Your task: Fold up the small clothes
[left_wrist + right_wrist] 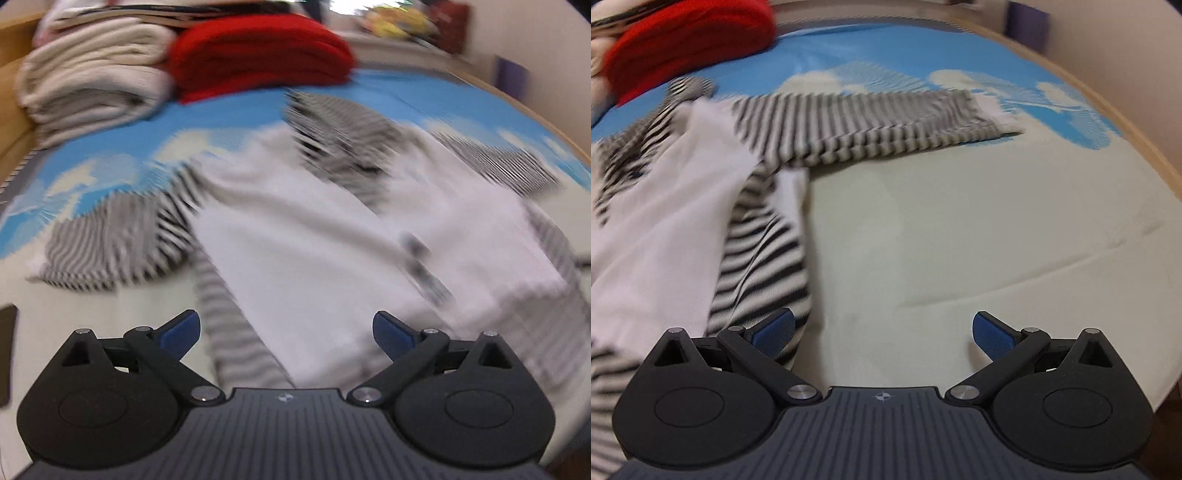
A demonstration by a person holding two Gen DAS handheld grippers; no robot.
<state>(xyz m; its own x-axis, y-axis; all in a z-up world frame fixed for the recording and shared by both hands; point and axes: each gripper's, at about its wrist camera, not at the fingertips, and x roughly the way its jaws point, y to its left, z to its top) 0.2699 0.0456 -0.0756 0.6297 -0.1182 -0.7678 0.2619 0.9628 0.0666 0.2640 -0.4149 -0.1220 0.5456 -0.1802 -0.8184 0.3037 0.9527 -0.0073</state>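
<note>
- Far left in my left wrist view I see a stack of cream folded cloth (92,81), with a red folded cloth (258,59) touching it on the right.
- Both stacks sit on the blue cloud-print sheet (229,122).
- My left gripper (286,334) hangs above the striped garment (295,251); its jaws stand wide apart with nothing between them.
- The garment lies spread on the sheet, white body in the middle and a striped sleeve to each side, blurred.
- In the right wrist view the garment (665,221) fills the left side, one striped sleeve (871,122) laid out to the right.
- My right gripper (882,332) is spread wide over bare sheet, its left pad (775,330) just over the garment's edge, gripping nothing.
</note>
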